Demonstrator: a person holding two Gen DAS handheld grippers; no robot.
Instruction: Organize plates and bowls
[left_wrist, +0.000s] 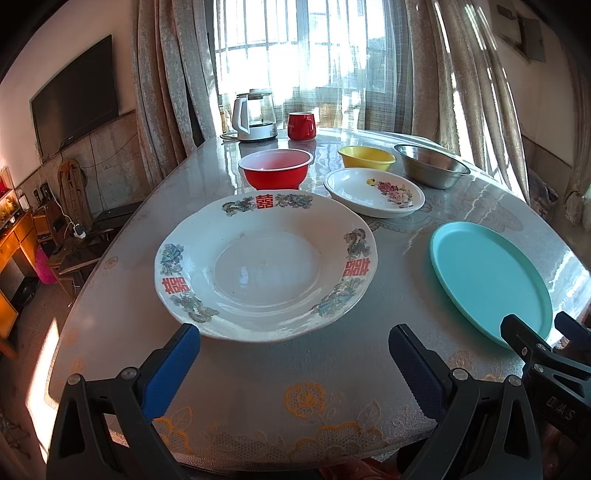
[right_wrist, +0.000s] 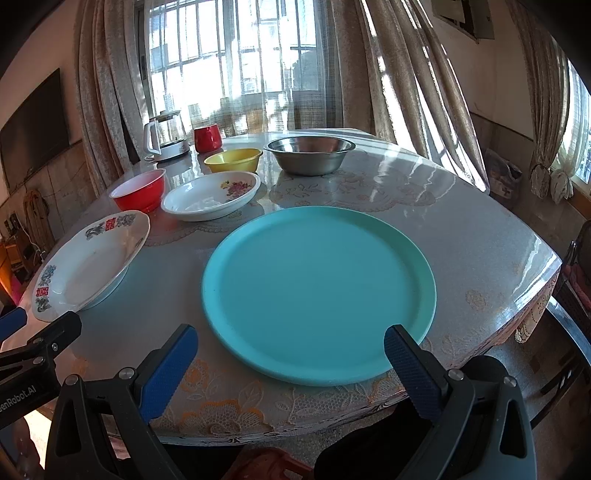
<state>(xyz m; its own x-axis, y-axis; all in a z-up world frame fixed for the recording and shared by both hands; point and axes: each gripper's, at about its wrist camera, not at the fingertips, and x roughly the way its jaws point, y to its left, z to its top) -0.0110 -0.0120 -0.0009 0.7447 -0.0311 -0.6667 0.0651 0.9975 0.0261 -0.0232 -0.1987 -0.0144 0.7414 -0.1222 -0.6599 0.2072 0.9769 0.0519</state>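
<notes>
**Plates and bowls spread on the worktop, both tongs empty**

Plates and bowls lie apart from one another on the lace-patterned worktop (left_wrist: 295, 373). The left tongs (left_wrist: 293, 343) hover level just short of the near edge, pointing across it, blue pads spread wide and holding nothing. Straight ahead of them, near the tips, sits the white plate with red characters (left_wrist: 266, 266). The right tongs (right_wrist: 290, 345) hang alongside in the same pose, likewise wide apart and empty, and the near rim of the teal plate (right_wrist: 317, 288) lies between their pads, though contact cannot be told. Beyond the left tongs stands the red bowl (left_wrist: 275, 168), with the flowered oval dish (left_wrist: 373, 192) ahead and between the two tongs. Farther off are the yellow bowl (right_wrist: 233, 159) and, beyond the right tongs, the steel bowl (right_wrist: 310, 153). A kettle (left_wrist: 255, 116) and red mug (left_wrist: 301, 125) stand at the far edge
</notes>
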